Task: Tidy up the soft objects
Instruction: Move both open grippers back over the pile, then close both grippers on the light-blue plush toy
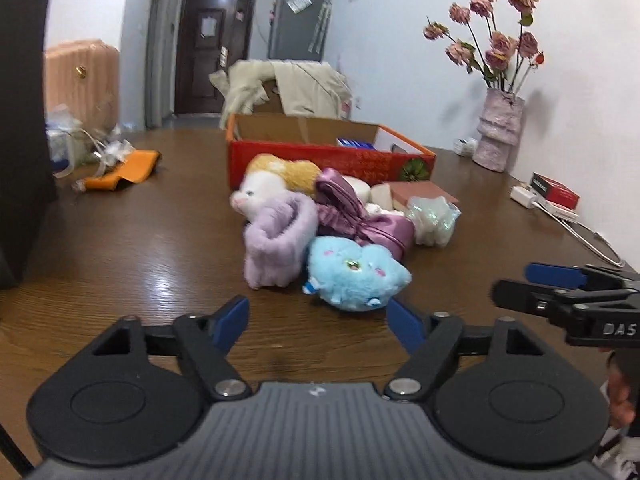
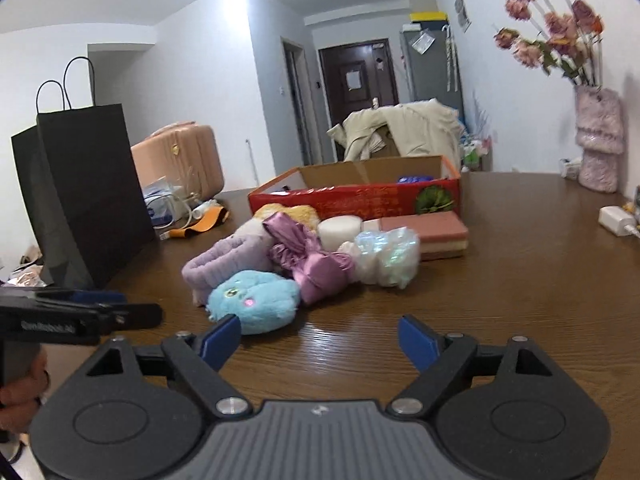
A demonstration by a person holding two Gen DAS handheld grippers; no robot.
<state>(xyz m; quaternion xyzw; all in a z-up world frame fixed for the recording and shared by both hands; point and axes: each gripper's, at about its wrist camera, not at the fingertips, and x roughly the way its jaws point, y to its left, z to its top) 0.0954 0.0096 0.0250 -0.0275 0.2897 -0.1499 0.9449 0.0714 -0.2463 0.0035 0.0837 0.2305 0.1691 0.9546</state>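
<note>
1. On the brown wooden table (image 1: 120,248), a heap of soft things is seen lying just in front of a red cardboard box (image 1: 320,158), whose top is open.
2. At the near edge of the heap, a blue plush toy (image 1: 354,276) is found resting on the tabletop, touching a lilac fleece piece (image 1: 276,236) on its left.
3. Behind these, a purple satin pouch (image 1: 360,220) is seen, with a white and yellow plush cat (image 1: 268,184) further back beside the box.
4. To the right of the pouch, an iridescent white bundle (image 1: 434,216) is placed, and behind it a pink block (image 2: 424,226) lies against the box wall.
5. The left gripper (image 1: 320,322) is held low over the table, its blue-padded fingers spread apart with nothing between them; the blue plush toy lies just beyond the tips.
6. The right gripper (image 2: 320,340) is likewise held with its fingers apart and nothing gripped; bare tabletop is seen between them, and the blue plush toy lies just ahead of its left finger.
7. Each gripper is visible at the edge of the other's view, side by side and near one another.
8. A black paper bag (image 2: 80,192) stands upright at the table's left side, and a vase of dried pink roses (image 1: 498,128) stands near the wall on the right.
</note>
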